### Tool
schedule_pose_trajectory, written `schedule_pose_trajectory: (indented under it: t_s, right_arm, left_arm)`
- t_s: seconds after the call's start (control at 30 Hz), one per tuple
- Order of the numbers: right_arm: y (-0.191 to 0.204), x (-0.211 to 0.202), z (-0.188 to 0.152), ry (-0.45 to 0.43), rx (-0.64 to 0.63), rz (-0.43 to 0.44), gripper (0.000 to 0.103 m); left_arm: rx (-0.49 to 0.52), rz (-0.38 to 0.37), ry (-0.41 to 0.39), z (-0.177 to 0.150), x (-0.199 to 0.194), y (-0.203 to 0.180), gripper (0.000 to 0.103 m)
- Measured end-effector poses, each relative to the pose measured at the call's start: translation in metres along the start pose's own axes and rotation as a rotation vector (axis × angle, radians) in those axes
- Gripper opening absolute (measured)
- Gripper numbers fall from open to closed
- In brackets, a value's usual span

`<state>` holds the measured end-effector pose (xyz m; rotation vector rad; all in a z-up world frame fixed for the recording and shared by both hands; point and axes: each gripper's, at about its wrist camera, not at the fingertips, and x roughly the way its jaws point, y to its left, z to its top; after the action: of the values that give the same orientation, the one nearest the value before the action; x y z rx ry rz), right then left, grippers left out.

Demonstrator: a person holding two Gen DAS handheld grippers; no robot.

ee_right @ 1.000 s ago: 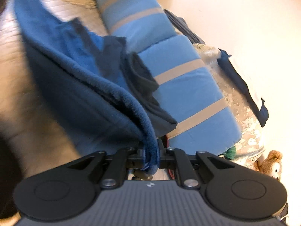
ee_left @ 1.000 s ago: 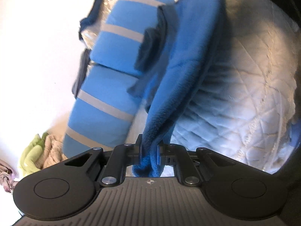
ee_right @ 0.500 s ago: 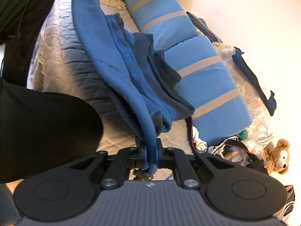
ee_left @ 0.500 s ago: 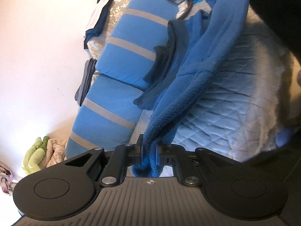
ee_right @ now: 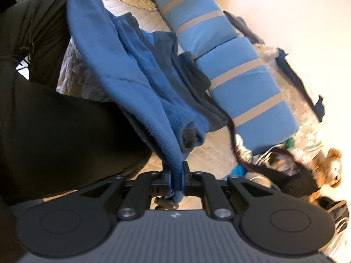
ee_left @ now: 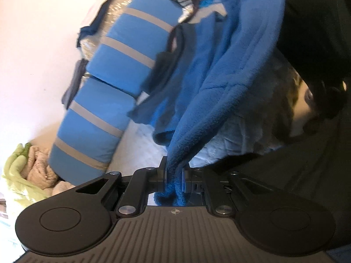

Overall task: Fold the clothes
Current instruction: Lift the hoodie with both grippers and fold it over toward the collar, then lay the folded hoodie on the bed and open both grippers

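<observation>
Left tongs (ee_left: 174,175) were pinching a bunched edge of the blue fleece garment (ee_left: 230,83), with a wad of fabric poking out behind the jaws. Right tongs (ee_right: 176,176) were pinching another edge of the same blue fleece garment (ee_right: 122,65), jaws pressed tight on the cloth. The fleece hung stretched in the air between the 2 tongs, lifted over the quilted bed (ee_right: 210,151); a sleeve cuff with a dark lining dangled near the right tongs. Behind it lay a blue bolster with grey stripes (ee_left: 114,92), along the far side of the bed against the pale wall (ee_left: 33,54). The person's black clothing (ee_right: 54,127) filled the left of the right wrist view and the right of the left wrist view. A teddy bear (ee_right: 329,166) sat at the right edge beside clutter; a green and beige cloth pile (ee_left: 26,166) lay at the bolster's end. Both views were somewhat blurred.
</observation>
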<state>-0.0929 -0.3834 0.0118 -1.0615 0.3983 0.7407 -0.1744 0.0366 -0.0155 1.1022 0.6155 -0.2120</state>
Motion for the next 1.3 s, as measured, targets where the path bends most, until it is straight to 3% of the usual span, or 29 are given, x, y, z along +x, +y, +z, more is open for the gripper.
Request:
schedule_pose_trajectory:
  t_s: [0.1, 0.4, 0.53, 0.57, 0.63, 0.7, 0.77, 0.8, 0.87, 0.93, 1.0, 1.1, 1.3]
  right_arm:
    - [0.0, 0.007, -0.001, 0.004, 0.021, 0.018, 0.009]
    - [-0.005, 0.007, -0.001, 0.008, 0.057, 0.035, 0.009]
    - [-0.006, 0.005, -0.002, 0.025, 0.087, 0.099, 0.01]
    - [-0.004, 0.007, -0.004, 0.036, 0.084, 0.128, 0.014]
    - [0.001, 0.011, -0.009, 0.064, 0.072, 0.19, 0.036]
    - [0.003, 0.01, -0.017, 0.069, 0.076, 0.237, 0.049]
    - [-0.001, 0.005, -0.025, 0.085, 0.131, 0.269, 0.068]
    - [-0.007, 0.001, -0.029, 0.075, 0.171, 0.284, 0.072]
    - [-0.025, -0.005, -0.035, 0.046, 0.285, 0.32, 0.088]
    - [-0.048, -0.005, -0.036, 0.013, 0.417, 0.348, 0.094]
    - [-0.062, 0.0, -0.035, -0.038, 0.505, 0.368, 0.097]
    - [-0.076, 0.018, -0.014, -0.093, 0.552, 0.394, 0.101]
    - [-0.109, 0.069, 0.036, -0.141, 0.611, 0.42, 0.103]
  left_arm:
    - [-0.02, -0.02, 0.001, -0.002, 0.006, 0.002, 0.008]
    - [-0.039, 0.027, -0.027, 0.003, -0.012, 0.014, 0.008]
    - [-0.055, -0.048, -0.003, -0.003, -0.009, 0.008, 0.01]
    - [-0.07, -0.081, 0.013, -0.006, -0.005, 0.005, 0.011]
    - [-0.116, -0.135, 0.047, -0.013, -0.001, 0.002, 0.022]
    - [-0.178, -0.187, 0.076, -0.02, -0.002, 0.004, 0.029]
    - [-0.28, -0.287, 0.068, -0.031, -0.014, 0.023, 0.036]
    - [-0.333, -0.334, 0.057, -0.036, -0.021, 0.033, 0.04]
    - [-0.453, -0.403, -0.012, -0.043, -0.035, 0.062, 0.045]
    - [-0.571, -0.42, -0.087, -0.045, -0.044, 0.092, 0.056]
    - [-0.651, -0.419, -0.153, -0.04, -0.045, 0.119, 0.06]
    - [-0.658, -0.4, -0.186, -0.021, -0.026, 0.143, 0.061]
    - [-0.667, -0.368, -0.159, 0.016, 0.05, 0.169, 0.061]
